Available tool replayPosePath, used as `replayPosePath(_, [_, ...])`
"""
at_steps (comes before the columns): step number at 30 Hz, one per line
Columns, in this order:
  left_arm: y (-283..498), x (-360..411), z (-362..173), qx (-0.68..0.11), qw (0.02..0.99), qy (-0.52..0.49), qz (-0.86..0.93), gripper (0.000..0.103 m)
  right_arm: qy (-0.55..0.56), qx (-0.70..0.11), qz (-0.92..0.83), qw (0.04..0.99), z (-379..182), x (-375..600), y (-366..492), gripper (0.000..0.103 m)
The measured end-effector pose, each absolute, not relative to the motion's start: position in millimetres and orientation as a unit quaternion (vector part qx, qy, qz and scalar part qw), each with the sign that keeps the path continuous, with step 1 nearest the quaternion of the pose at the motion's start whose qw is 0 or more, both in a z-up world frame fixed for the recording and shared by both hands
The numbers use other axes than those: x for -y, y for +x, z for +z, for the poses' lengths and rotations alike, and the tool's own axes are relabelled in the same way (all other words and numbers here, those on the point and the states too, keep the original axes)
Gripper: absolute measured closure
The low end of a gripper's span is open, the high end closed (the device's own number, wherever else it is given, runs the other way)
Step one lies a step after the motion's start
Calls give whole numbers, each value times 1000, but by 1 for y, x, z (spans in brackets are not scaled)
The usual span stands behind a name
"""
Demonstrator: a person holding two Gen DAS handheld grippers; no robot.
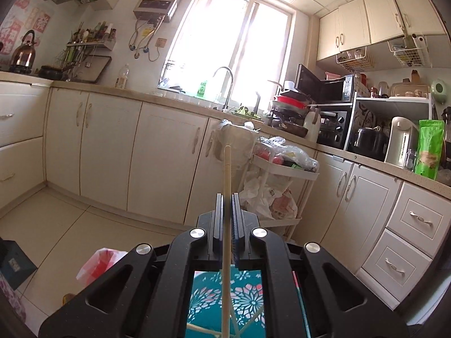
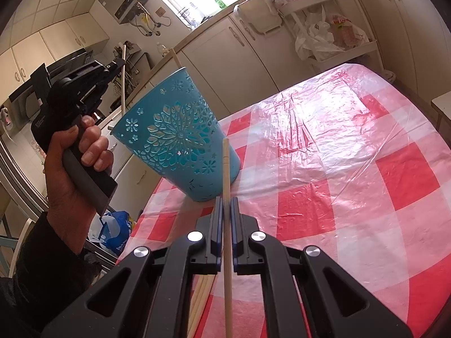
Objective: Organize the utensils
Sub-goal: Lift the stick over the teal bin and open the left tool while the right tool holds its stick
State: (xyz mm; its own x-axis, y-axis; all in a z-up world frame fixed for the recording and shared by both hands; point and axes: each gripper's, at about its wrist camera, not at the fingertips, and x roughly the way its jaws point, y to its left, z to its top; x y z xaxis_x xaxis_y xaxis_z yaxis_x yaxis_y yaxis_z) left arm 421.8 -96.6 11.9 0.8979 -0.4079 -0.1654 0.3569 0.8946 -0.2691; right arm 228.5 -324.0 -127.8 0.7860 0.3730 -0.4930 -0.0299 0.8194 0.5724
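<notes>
My right gripper (image 2: 225,200) is shut on a pale wooden chopstick (image 2: 225,166) that points ahead over the table. Just beyond its tip, a blue cut-out utensil holder (image 2: 180,132) stands on the red-and-white checked tablecloth (image 2: 352,169) with one chopstick (image 2: 176,56) sticking out of it. Several more chopsticks (image 2: 200,295) lie on the cloth under my right gripper. A hand (image 2: 81,152) holds my left gripper (image 2: 118,63) up to the left of the holder, shut on a chopstick (image 2: 123,84). In the left wrist view, that gripper (image 1: 227,197) pinches the chopstick (image 1: 227,169) above the holder (image 1: 245,295).
Cream kitchen cabinets (image 1: 166,155) and a counter run behind the table. A white trolley (image 1: 284,169) holding plastic bags stands by the cabinets, also visible as the trolley (image 2: 329,28) beyond the table's far edge. A blue bag (image 2: 118,231) lies on the floor at the left.
</notes>
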Motion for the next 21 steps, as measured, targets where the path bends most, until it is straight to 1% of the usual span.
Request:
replayPosePath(7, [417,95,-13,-132,966,-101,-198,98,280,-309,111,902,-128,324,230,97])
replayPosePath(15, [397,90,-25,-144,965,-82,-201,97,281,-309,111,902,-129,324,230,97])
replayPosePath(18, [388,85,-27,-148,965,-74,-203,90,281,-308,111,902,-129,324,230,97])
replayPosePath(20, [383,83,-28,-150,965,-69,-205,80,281,-309,111,902,-129,324,230,97])
replayPosePath(21, [380,81,-28,-150,965,-67,-204,77,281,-308,111,902,-128,324,230,97])
